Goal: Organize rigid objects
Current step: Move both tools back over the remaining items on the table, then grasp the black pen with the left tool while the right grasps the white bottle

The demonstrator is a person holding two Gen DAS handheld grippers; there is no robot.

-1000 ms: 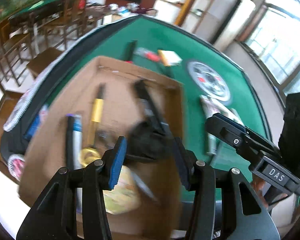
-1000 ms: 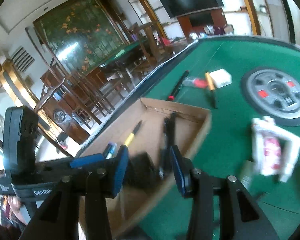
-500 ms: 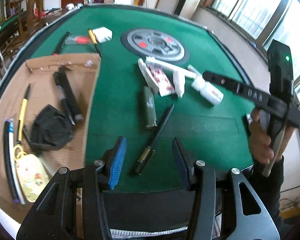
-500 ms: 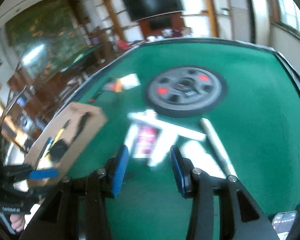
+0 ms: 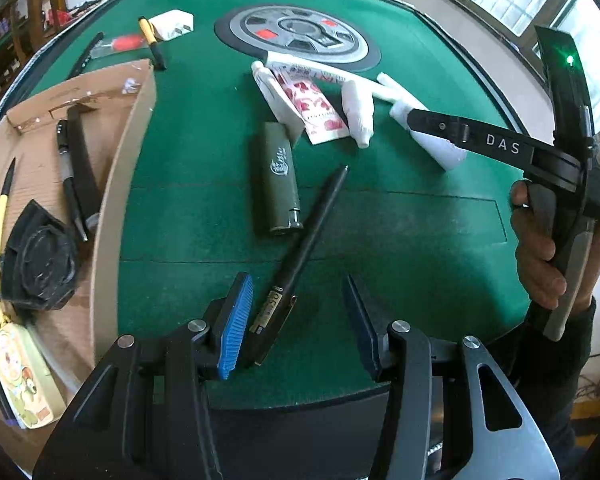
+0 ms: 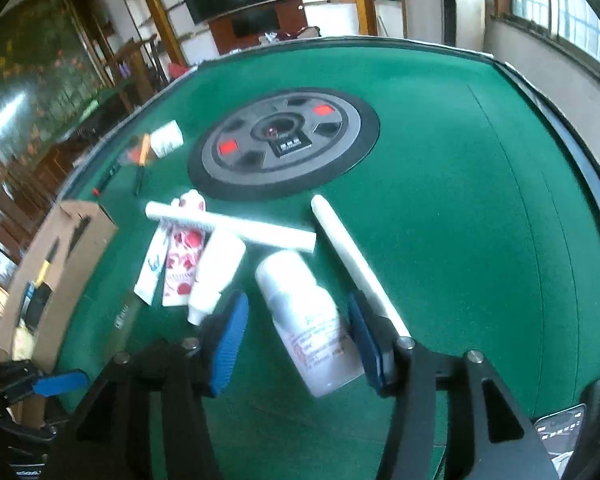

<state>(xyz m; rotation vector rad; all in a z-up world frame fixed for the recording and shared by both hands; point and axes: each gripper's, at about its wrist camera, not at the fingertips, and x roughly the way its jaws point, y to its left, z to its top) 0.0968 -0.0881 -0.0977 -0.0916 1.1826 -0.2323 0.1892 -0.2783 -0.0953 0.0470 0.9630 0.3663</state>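
My left gripper [image 5: 296, 320] is open over the near table edge, with the clip end of a long black pen [image 5: 304, 248] lying between its fingers on the green felt. An olive lighter [image 5: 278, 180] lies just beyond. My right gripper [image 6: 296, 336] is open, its fingers on either side of a white bottle [image 6: 312, 316] that lies on the felt; the right gripper also shows from the side in the left wrist view [image 5: 460, 136]. A cardboard tray [image 5: 112, 208] at the left holds pens, a black pouch [image 5: 40, 260] and a yellow tag.
White tubes [image 6: 216, 272], a red-patterned packet [image 6: 184, 260] and a long white stick [image 6: 356, 264] lie mid-table. A round grey disc [image 6: 284, 144] sits behind them. A white box [image 5: 172, 26], a yellow marker and a black pen lie at the far left. A phone [image 6: 560, 428] lies near right.
Both grippers left the cardboard tray and swung right. The left one has come down low over the black pen. The right one has come down around the white bottle.
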